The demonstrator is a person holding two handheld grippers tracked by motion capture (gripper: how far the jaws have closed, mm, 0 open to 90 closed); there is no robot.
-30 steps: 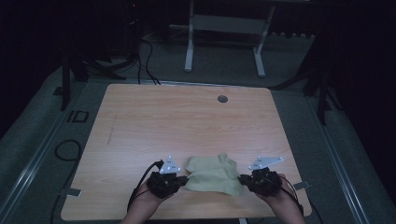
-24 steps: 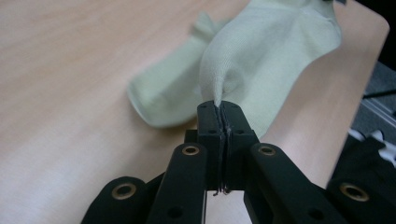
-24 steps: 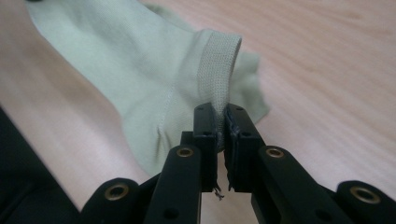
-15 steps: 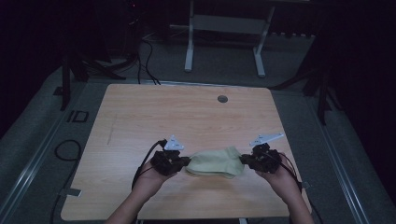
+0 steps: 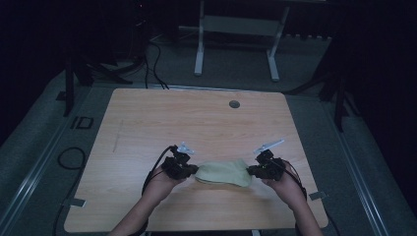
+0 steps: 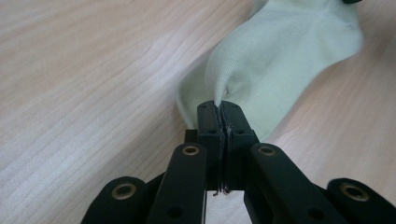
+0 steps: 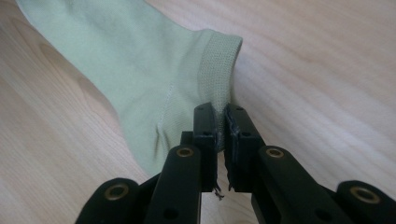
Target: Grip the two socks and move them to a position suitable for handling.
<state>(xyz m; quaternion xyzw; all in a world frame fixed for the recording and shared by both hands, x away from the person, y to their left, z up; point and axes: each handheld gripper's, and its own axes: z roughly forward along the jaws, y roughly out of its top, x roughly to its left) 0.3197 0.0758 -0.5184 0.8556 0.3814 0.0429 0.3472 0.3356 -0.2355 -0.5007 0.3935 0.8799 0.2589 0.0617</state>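
A pale green sock point(image 5: 223, 172) lies stretched across the near part of the wooden table point(image 5: 196, 123). My left gripper point(image 5: 193, 171) is shut on its left end; in the left gripper view the sock point(image 6: 280, 51) rises in a pinched fold from the closed jaws of that gripper point(image 6: 223, 108). My right gripper point(image 5: 252, 172) is shut on the other end. In the right gripper view the ribbed cuff point(image 7: 217, 65) of the sock runs down between the jaws of that gripper point(image 7: 220, 114), which stand nearly closed on the cuff's edge.
A small round grommet point(image 5: 234, 104) sits near the table's far edge. A white metal frame point(image 5: 236, 44) stands on the floor beyond the table. Cables point(image 5: 69, 157) lie on the floor at the left. The surroundings are dark.
Both grippers have moved away from the near edge toward the table's middle, carrying the sock. The sock has been pulled from a wide, loose shape into a flatter, narrower strip between them.
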